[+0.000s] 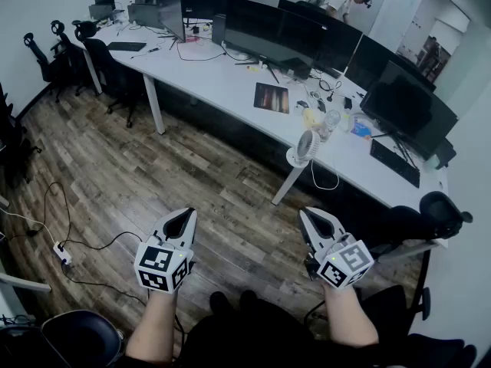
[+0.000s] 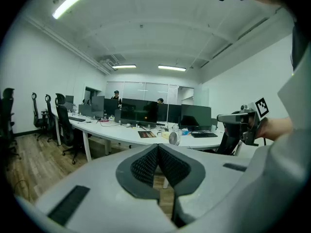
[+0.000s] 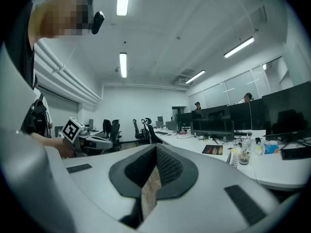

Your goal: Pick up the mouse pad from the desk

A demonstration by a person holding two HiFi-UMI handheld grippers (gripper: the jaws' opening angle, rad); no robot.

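Note:
The mouse pad [image 1: 271, 97], a dark rectangle with a picture on it, lies flat on the long white desk [image 1: 222, 83] in front of the monitors. It also shows small in the left gripper view, mouse pad [image 2: 147, 134], and in the right gripper view, mouse pad [image 3: 213, 150]. Both grippers hang over the wooden floor, well short of the desk and pointing towards it. My left gripper [image 1: 190, 214] is shut with nothing in it, its tips [image 2: 158, 147] meeting. My right gripper [image 1: 304, 213] is also shut and empty, its tips [image 3: 156, 147] touching.
A small white fan [image 1: 304, 148], a bottle [image 1: 331, 121] and a keyboard [image 1: 395, 163] stand on the desk to the right of the pad. Monitors [image 1: 272, 33] line the back. Office chairs [image 1: 103, 60] and desk legs [image 1: 153, 102] stand along the near side. Cables and a power strip [image 1: 60, 253] lie on the floor.

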